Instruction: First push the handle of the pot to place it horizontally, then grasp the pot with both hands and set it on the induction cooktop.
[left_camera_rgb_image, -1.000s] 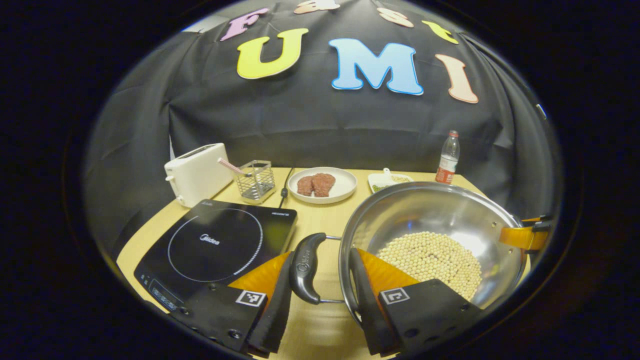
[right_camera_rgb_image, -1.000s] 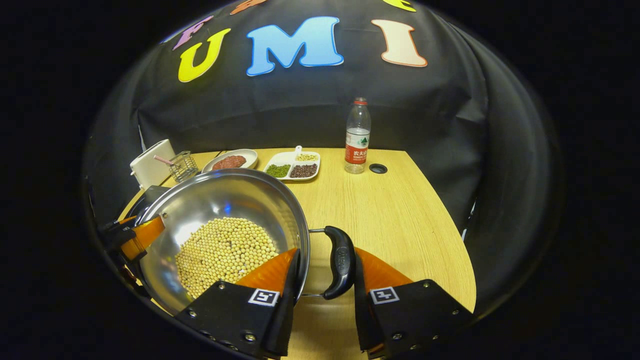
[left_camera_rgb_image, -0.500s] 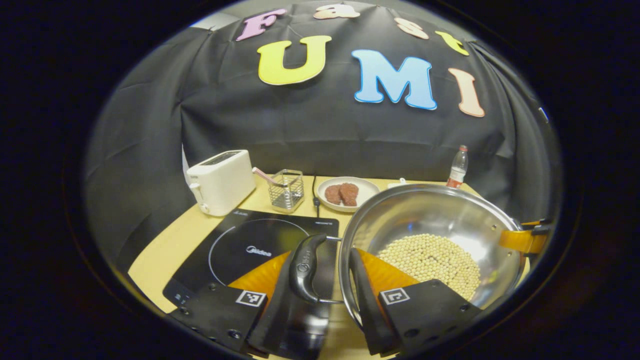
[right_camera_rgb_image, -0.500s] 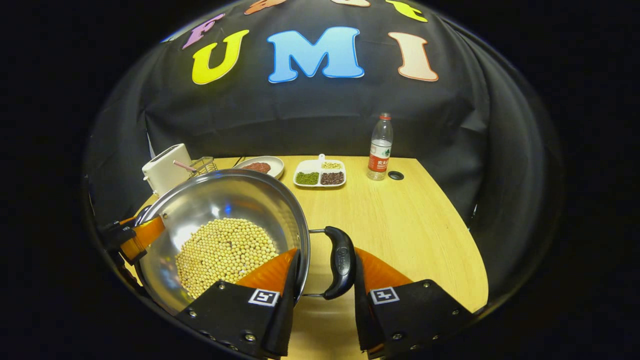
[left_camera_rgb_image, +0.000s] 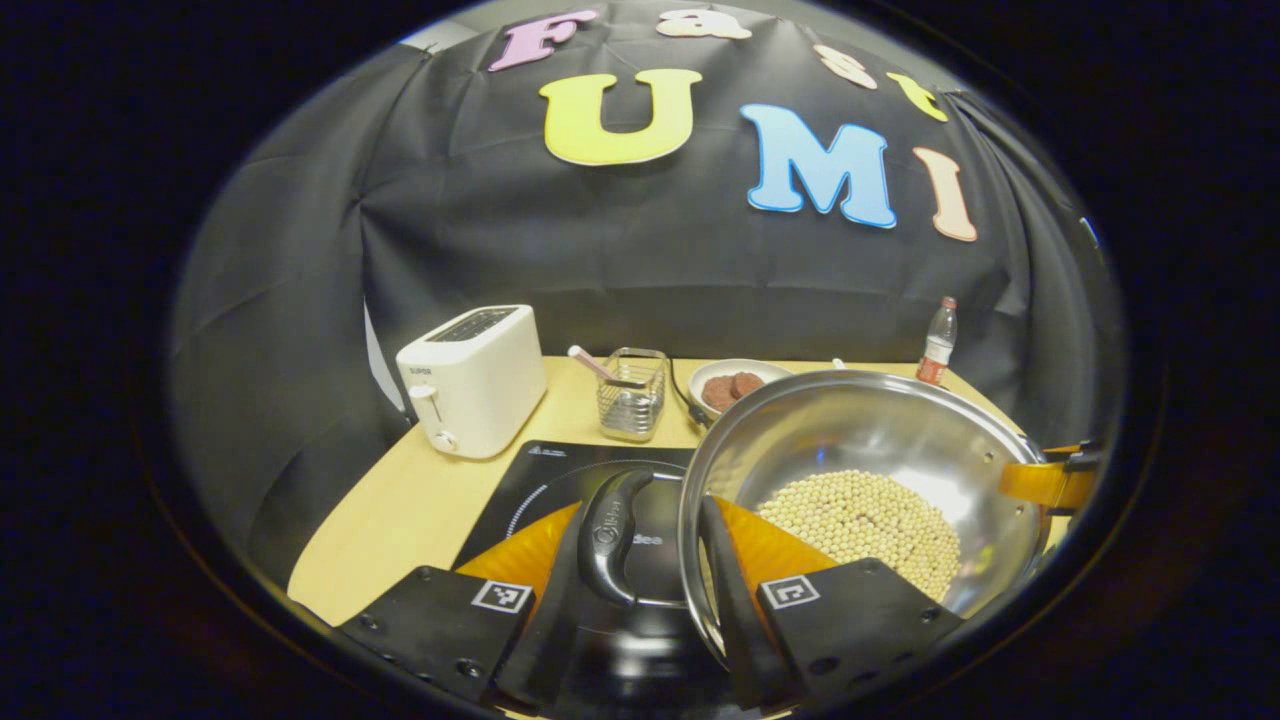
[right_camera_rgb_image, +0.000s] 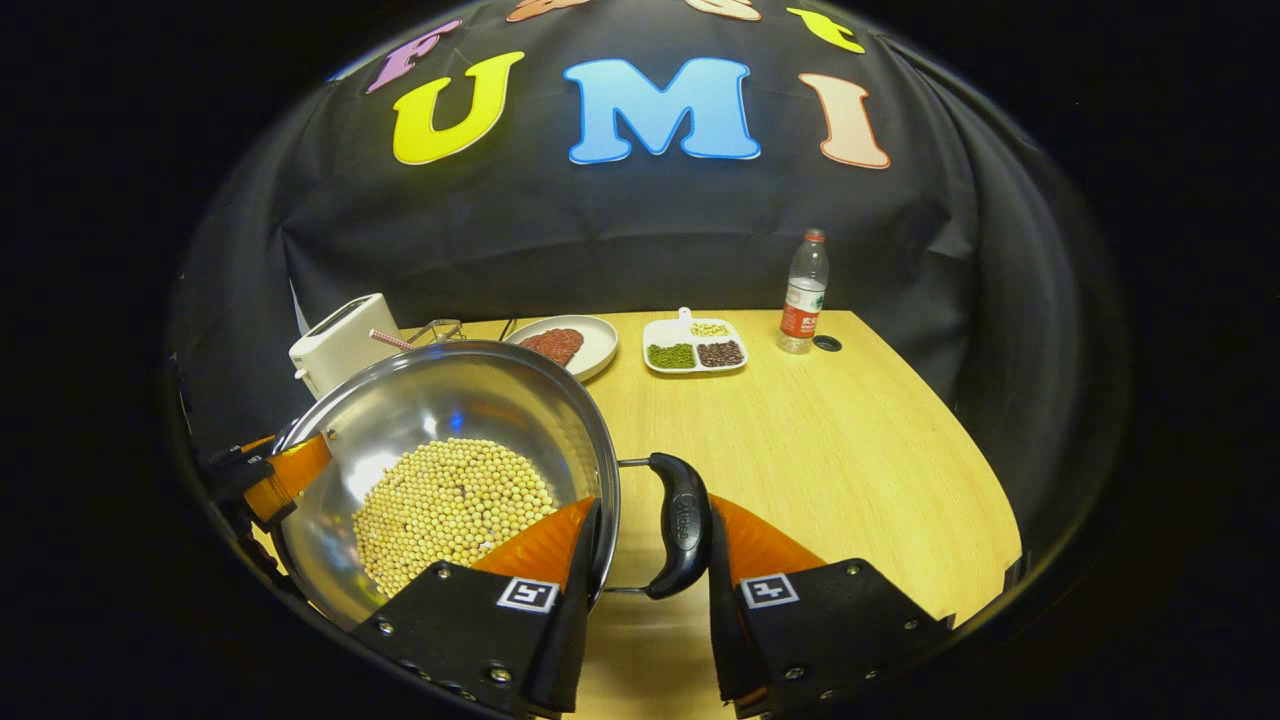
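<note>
Gripped the pot (left_camera_rgb_image: 870, 440) from both sides at once. Closed the left hand-held gripper (left_camera_rgb_image: 640, 515) across the left handle (left_camera_rgb_image: 612, 535), one finger outside the grip and the other inside the pot wall. Closed the right hand-held gripper (right_camera_rgb_image: 652, 510) the same way on the right handle (right_camera_rgb_image: 682, 525), one finger on each side of the rim. Probably chosen so that the pinch caught handle and wall together and kept the pot from swinging.

Kept both handles lying flat and level with the rim, which suited a sideways pinch. Kept the pot level too, with the beans (left_camera_rgb_image: 860, 520) settled evenly in the bottom rather than heaped to one side.

Carried the pot, to judge by the shadowed gap below it, clear of the table (left_camera_rgb_image: 420, 500). Had its left handle above the cooktop (left_camera_rgb_image: 545, 475), near the ring marked on the glass, and its right handle above bare table in the right gripper view. Could not tell how much of the base sat over the ring, since the bowl hid it.

Left the toaster (left_camera_rgb_image: 475, 380) and wire basket (left_camera_rgb_image: 630, 395) standing behind the cooktop, apart from the pot.

Judged the carry well along, with centring and lowering not yet done.
</note>
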